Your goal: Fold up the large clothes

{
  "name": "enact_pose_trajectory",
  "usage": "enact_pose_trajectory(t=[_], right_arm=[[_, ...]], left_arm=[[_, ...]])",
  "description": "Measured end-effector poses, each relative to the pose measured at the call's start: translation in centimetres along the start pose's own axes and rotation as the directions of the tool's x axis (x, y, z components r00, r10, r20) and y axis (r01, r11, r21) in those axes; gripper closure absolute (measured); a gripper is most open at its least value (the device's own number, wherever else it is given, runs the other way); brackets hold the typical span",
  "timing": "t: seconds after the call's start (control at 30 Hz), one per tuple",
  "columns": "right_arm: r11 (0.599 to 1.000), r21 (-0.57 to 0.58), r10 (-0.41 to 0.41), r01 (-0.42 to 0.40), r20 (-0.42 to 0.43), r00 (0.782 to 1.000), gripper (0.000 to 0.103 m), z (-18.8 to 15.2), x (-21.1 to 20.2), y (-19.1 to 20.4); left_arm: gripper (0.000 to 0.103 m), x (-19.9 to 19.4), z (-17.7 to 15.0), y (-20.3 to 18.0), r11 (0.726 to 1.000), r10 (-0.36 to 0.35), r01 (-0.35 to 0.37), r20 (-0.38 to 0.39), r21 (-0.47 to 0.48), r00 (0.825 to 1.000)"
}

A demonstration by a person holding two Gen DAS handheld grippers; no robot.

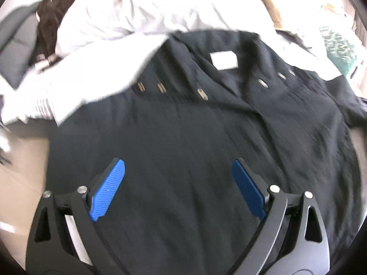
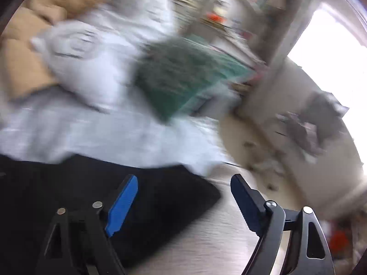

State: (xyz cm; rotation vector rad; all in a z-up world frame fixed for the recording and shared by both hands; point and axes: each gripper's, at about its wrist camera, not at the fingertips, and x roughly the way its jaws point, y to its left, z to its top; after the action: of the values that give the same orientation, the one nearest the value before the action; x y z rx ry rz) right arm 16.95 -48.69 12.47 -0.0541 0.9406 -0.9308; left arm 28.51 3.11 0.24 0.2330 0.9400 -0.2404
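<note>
The dark navy button-front shirt lies spread flat on the bed, no fold made; left gripper and right gripper both gape, holding nothing.

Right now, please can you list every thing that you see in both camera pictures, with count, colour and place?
shirt: one, black, spread flat with collar up, under the left gripper; its edge shows in the right view.
label: one, white, inside the collar.
buttons: three visible, pale, along the right placket.
buttonholes: three visible, tan stitched, along the left placket.
light clothes: a pile, white, behind the shirt.
brown garment: one, dark brown, far left.
green cushion: one, green, blurred, behind the white cloth.
tan cushions: tan, blurred, upper left of the right view; count unclear.
shelves: blurred, far right background.
left gripper: black with blue pads, open, above the shirt.
right gripper: same, open, over the shirt edge.
</note>
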Motion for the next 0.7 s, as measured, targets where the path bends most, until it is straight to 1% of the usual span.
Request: enact_pose_trajectory(t=[0.03,0.07,0.1,0.13,0.17,0.23,0.27,0.3,0.33,0.37,0.4,0.43,0.47,0.5,0.53,0.57,0.6,0.63,0.67,0.7], right_arm=[[0.993,-0.023,0.119,-0.119,0.008,0.993,0.017,0.2,-0.7,1.7],[0.977,-0.039,0.211,-0.211,0.005,0.977,0.017,0.2,-1.1,3.0],[0.948,-0.057,0.315,-0.314,-0.002,0.949,0.017,0.4,-1.2,4.8],[0.896,-0.082,0.438,-0.437,-0.009,0.899,0.017,0.5,-1.6,7.6],[0.87,-0.095,0.486,-0.484,-0.01,0.874,0.017,0.6,-1.6,9.2],[0.796,-0.155,0.591,-0.585,-0.008,0.807,0.017,0.5,-2.0,14.4],[0.762,-0.188,0.63,-0.62,-0.008,0.776,0.017,0.5,-2.0,17.0],[0.732,-0.215,0.661,-0.647,-0.011,0.751,0.017,0.3,-2.1,19.2],[0.686,-0.255,0.7,-0.681,-0.023,0.714,0.017,0.3,-2.3,22.6],[0.658,-0.277,0.721,-0.7,-0.034,0.692,0.017,0.3,-2.3,24.9],[0.624,-0.301,0.745,-0.721,-0.049,0.666,0.017,0.3,-2.2,27.8],[0.598,-0.319,0.762,-0.736,-0.06,0.645,0.017,-0.1,-2.4,30.4],[0.583,-0.329,0.77,-0.743,-0.066,0.634,0.017,-0.2,-2.5,32.0],[0.566,-0.341,0.779,-0.75,-0.075,0.622,0.018,-0.2,-2.3,34.7],[0.559,-0.344,0.784,-0.754,-0.079,0.616,0.018,-0.1,-1.8,35.9],[0.556,-0.342,0.785,-0.757,-0.082,0.614,0.018,-0.1,-1.6,37.5],[0.558,-0.335,0.785,-0.759,-0.085,0.614,0.018,0.4,-0.4,38.7],[0.57,-0.321,0.777,-0.756,-0.087,0.623,0.019,0.5,0.4,40.3],[0.58,-0.313,0.77,-0.752,-0.089,0.631,0.03,0.4,0.8,41.0],[0.602,-0.304,0.753,-0.739,-0.092,0.651,0.041,0.2,1.6,42.0]], left_arm=[[0.008,0.9,1.6,0.3,1.0,0.019,-0.019,0.018,0.019,1.0],[0.008,1.9,3.3,0.6,0.998,0.032,-0.034,0.043,0.045,0.999],[0.008,2.9,4.9,0.6,0.996,0.043,-0.048,0.064,0.069,0.997],[0.008,4.0,6.2,0.6,0.994,0.057,-0.064,0.079,0.085,0.995],[0.008,5.0,7.4,0.7,0.993,0.067,-0.075,0.087,0.092,0.994],[0.009,6.8,9.6,0.4,0.993,0.067,-0.077,0.108,0.09,0.992],[0.01,7.8,10.7,0.3,0.994,0.06,-0.07,0.119,0.082,0.991],[0.014,8.9,11.7,0.3,0.996,0.043,-0.051,0.119,0.072,0.992],[0.02,9.9,12.4,0.2,0.998,0.032,-0.039,0.11,0.059,0.993],[0.023,11.1,13.3,0.1,0.998,0.034,-0.038,0.098,0.041,0.995],[0.03,12.2,14.2,0.1,0.999,0.039,-0.041,0.091,0.028,0.995],[0.036,12.8,14.7,0.1,0.999,0.042,-0.044,0.093,0.022,0.995],[0.039,13.6,15.3,0.2,0.998,0.052,-0.053,0.099,0.014,0.994],[0.044,14.3,15.8,0.4,0.998,0.068,-0.069,0.102,0.001,0.992],[0.048,15.1,16.3,0.9,0.997,0.078,-0.076,0.101,-0.024,0.992],[0.049,15.7,16.6,1.4,0.996,0.069,-0.064,0.098,-0.054,0.993],[0.053,16.3,16.8,2.0,0.995,0.05,-0.042,0.09,-0.085,0.995],[0.066,16.8,17.0,2.5,0.994,0.022,-0.013,0.078,-0.11,0.997],[0.082,17.3,17.1,2.9,0.991,-0.024,0.032,0.064,-0.127,0.998],[0.098,17.5,17.0,2.9,0.988,-0.065,0.071,0.048,-0.134,0.997]])
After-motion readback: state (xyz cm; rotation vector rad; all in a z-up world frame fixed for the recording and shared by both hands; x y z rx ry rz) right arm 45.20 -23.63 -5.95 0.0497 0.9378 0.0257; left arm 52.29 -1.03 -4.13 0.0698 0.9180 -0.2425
